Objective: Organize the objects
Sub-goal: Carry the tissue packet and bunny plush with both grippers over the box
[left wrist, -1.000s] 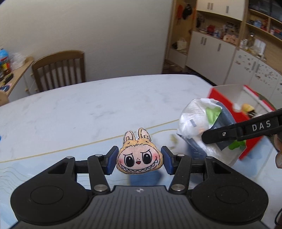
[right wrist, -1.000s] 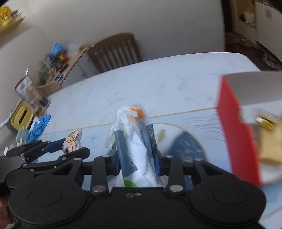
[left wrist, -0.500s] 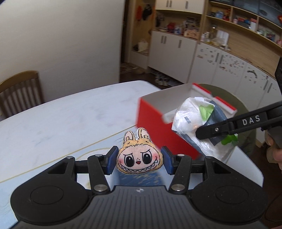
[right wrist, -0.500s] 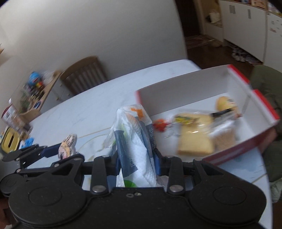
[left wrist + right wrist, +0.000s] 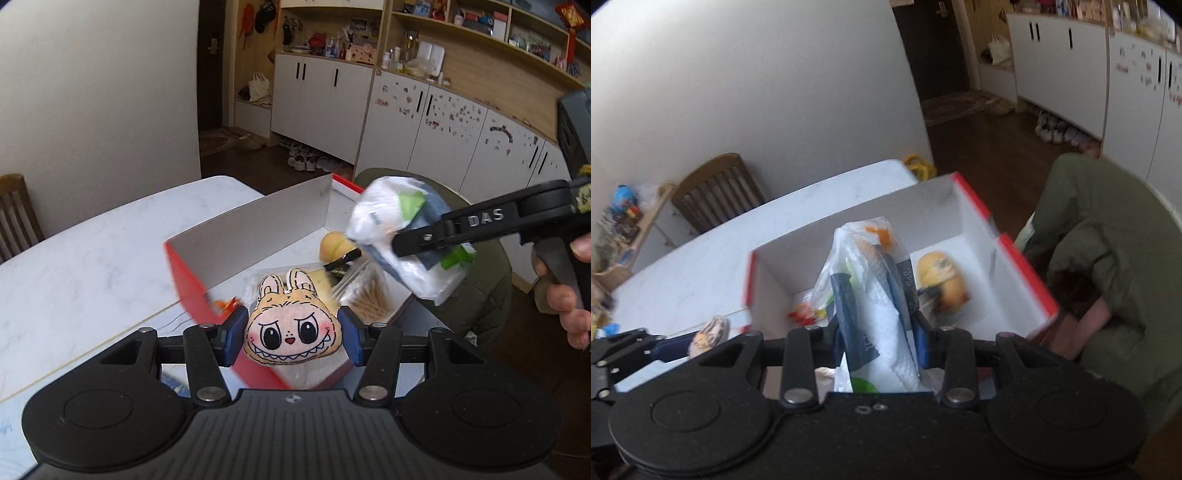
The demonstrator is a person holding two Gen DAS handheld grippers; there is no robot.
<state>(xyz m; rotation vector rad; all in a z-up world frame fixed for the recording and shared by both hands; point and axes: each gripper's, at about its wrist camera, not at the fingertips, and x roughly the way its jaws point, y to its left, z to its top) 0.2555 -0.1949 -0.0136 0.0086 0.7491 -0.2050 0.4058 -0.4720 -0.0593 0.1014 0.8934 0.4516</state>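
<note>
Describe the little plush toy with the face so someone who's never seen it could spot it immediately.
Find the open red cardboard box on the white marble table. Just above its near edge, the left hand-held gripper pinches a small flat yellow plush head. Only it has rabbit ears and a jagged grin.

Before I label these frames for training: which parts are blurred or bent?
Left wrist view: plush sharp, bag and box edge smeared, cabinets bowed by the fisheye. Right wrist view: soft all over, box rim streaked, bag clearest.
</note>
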